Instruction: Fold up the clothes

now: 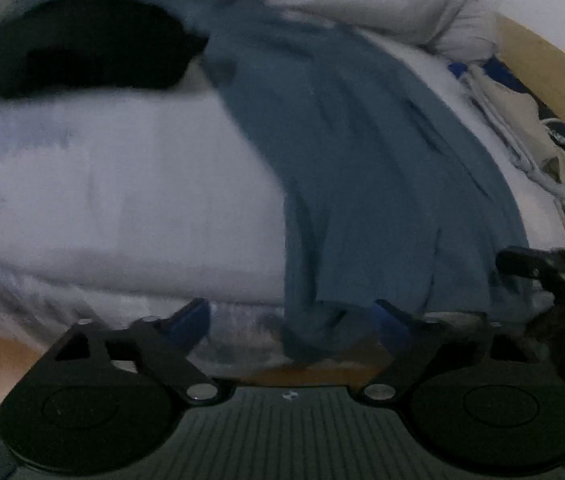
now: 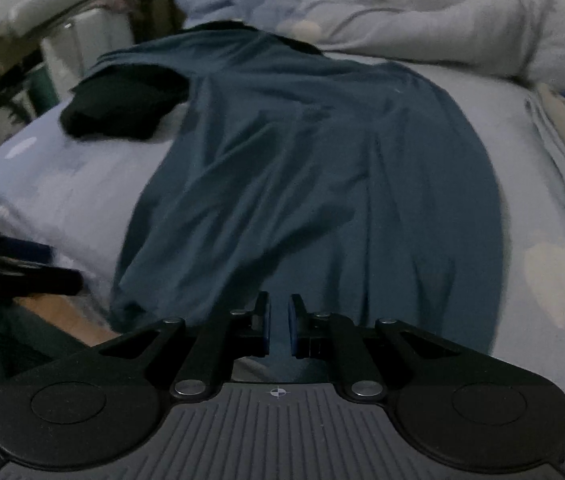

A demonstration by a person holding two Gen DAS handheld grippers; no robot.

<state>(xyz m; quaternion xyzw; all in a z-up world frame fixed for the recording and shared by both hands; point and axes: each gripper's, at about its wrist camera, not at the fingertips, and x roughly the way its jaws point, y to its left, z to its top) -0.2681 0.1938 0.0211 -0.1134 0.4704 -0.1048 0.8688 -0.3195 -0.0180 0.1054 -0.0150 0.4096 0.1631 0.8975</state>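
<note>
With our right gripper point(image 2: 279, 330) pinched on the near hem of the teal garment point(image 2: 306, 168) sprawled lengthwise mid-frame across the bed point(image 2: 62, 184), and our left gripper point(image 1: 292, 320) spread around its bunched corner, clamping there seems next.

The blue garment point(image 2: 302, 184) is seen as soft, matt cloth. Matt black plastic forms the right gripper point(image 2: 278, 328); the sheet point(image 1: 122, 200) is smooth cloth.
</note>
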